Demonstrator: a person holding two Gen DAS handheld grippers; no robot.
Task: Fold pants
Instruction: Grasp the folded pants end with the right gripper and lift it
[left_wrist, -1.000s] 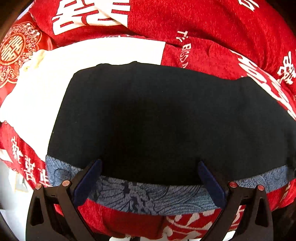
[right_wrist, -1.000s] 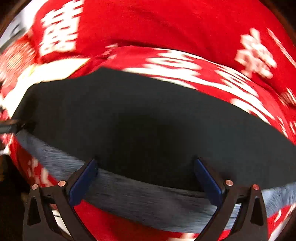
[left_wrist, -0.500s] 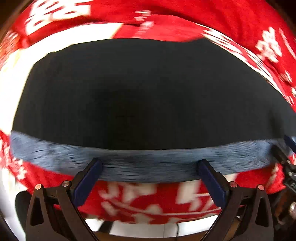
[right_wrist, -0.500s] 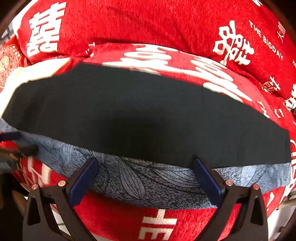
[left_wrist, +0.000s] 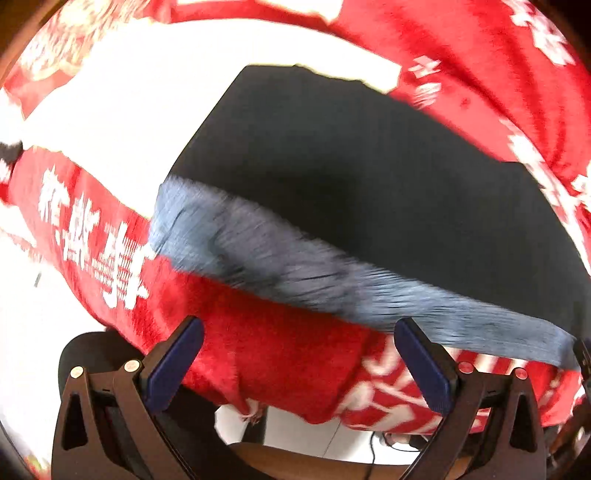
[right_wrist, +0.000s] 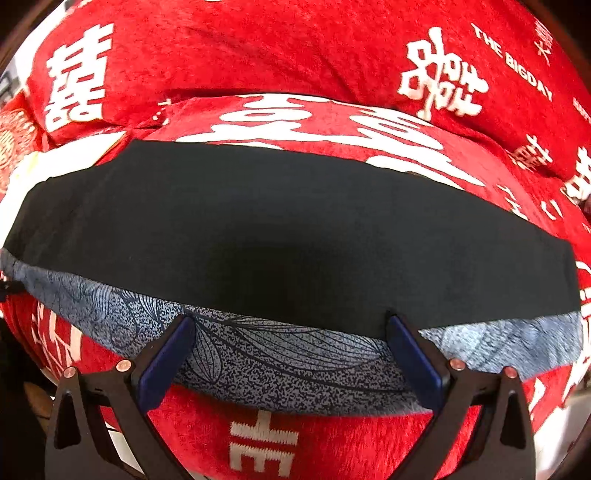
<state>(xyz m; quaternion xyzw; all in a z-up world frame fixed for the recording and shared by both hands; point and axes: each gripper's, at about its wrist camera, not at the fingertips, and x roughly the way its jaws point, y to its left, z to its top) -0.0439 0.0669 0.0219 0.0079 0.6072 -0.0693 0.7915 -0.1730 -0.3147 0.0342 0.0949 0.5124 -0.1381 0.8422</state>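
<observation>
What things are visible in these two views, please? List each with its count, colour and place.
pants: one, black, folded flat on the red cover, centre of both views
patterned band: one, blue-grey leaf print, along the near edge of the pants
red cover: one, red with white characters, under and behind the pants
white cloth: one, white, left of the pants in the left wrist view
left gripper: one, black with blue pads, open, in front of the band
right gripper: one, black with blue pads, open, over the band
</observation>
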